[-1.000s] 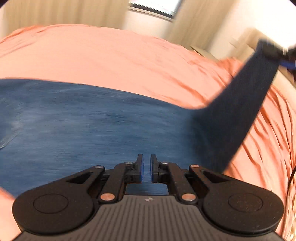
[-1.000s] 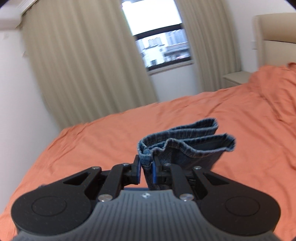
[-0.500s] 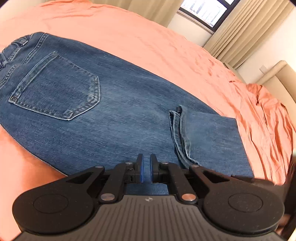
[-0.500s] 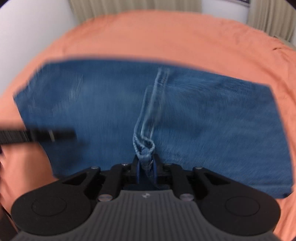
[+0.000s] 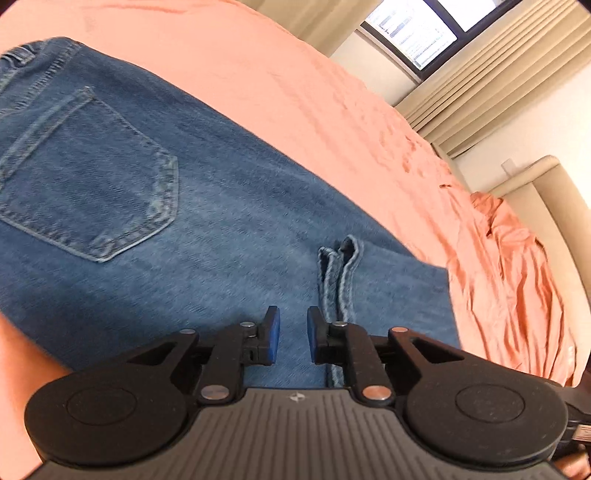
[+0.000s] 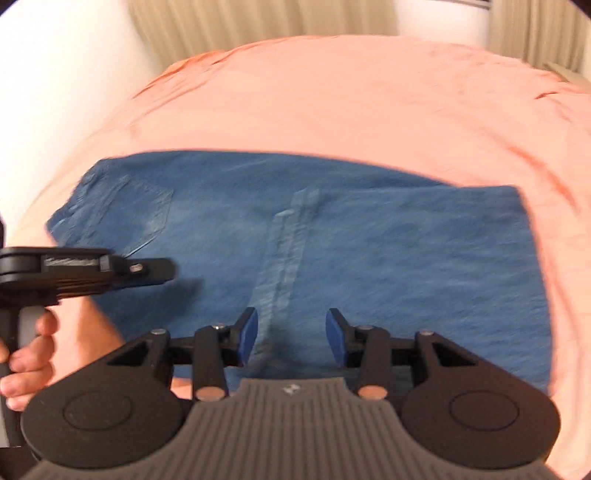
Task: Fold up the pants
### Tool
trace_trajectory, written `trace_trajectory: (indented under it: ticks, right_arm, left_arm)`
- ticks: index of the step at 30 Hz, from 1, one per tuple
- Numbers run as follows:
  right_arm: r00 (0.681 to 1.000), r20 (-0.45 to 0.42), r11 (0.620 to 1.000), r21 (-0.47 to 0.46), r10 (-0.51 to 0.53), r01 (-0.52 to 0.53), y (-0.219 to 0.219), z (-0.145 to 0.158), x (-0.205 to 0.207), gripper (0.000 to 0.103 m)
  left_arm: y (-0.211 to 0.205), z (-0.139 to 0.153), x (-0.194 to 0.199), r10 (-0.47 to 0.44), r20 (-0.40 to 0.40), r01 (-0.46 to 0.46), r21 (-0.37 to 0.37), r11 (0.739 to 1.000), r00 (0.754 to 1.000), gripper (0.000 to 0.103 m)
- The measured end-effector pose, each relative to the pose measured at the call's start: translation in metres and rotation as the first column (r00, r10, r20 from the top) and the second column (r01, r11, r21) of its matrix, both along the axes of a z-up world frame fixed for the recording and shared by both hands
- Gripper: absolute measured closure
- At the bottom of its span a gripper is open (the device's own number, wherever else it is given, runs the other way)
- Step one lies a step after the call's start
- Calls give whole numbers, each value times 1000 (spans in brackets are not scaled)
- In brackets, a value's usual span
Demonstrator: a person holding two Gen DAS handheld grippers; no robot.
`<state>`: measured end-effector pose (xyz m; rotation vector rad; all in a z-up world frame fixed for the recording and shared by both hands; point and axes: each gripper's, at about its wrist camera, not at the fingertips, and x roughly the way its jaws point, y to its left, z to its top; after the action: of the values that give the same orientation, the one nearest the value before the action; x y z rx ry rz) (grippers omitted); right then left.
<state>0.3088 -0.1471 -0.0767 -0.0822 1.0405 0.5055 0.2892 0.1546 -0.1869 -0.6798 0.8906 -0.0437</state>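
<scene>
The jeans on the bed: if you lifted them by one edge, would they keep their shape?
Probably not. The jeans lie folded flat on the bedsheet, so they would likely droop. Thick seams at the hems suggest heavy cloth, unlikely to slip.

Jeans [image 5: 229,206] folded flat on orange bedsheet [image 5: 332,122], back pocket [image 5: 92,184] up, leg hems [image 5: 340,277] on top, left gripper [image 5: 292,332] just opening, nothing between its pads, curtains [image 5: 491,74] behind

A bedroom in a home.
I work over a bed [image 5: 332,96] with an orange sheet, a padded beige headboard [image 5: 546,192], pleated beige curtains [image 5: 491,85] and a window [image 5: 413,29].
</scene>
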Motion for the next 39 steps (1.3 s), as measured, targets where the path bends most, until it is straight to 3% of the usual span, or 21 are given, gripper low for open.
trace_trajectory:
  ticks: [3,6,9,12,15,17,18,20,26,29,35,39]
  right_arm:
    - [999,-9,999,-5,-44,44,-10,-9,13,69]
    - [998,-44,998,29,-49,50,-11,-20,21,72]
    - [996,-85,996,85,-22,29,-1,-28,23,71]
    - [991,-136,991,133,14,4,17,-41,24,70]
    - [991,-121,995,85,56,-46,39,-54,18,70]
    - [995,-77,998,12,59,-58,48,-58,11,83]
    - [995,-79,998,29,62,-60,46,-59,10,94]
    - [995,-87,997,72,47,-41,38,-56,8,103]
    - [990,-91,983,161,104,-88,20,-16,-3,103]
    - [987,-119,985,145,106,-88,23,-22,-7,103]
    - [988,-150,991,128,47,-27,31,-56,-3,103]
    - [989,-143,991,133,49,-30,27,-52,-5,93]
  left_arm:
    - [-8,-6,16,-7,3,7,-23,1000,1000,77]
    - [-18,-11,32,-16,-10,16,-9,1000,1000,76]
    - [-24,-11,39,-8,-20,9,51,999,1000,77]
    - [-34,-5,36,-22,-22,25,168,986,1000,77]
    - [-38,-2,30,-30,-14,32,213,976,999,77]
    - [-40,-1,26,-45,-13,46,235,971,999,77]
    - [-41,-1,25,-52,-13,54,241,969,999,77]
    - [-42,-1,22,-68,-8,68,227,972,998,77]
    - [-33,-3,21,-81,-3,81,99,992,997,77]
    - [-31,-6,23,-76,-3,76,61,995,997,76]
    - [-38,-13,31,-86,-36,88,82,993,996,65]
    - [-45,-18,39,-124,-51,129,114,985,991,65]
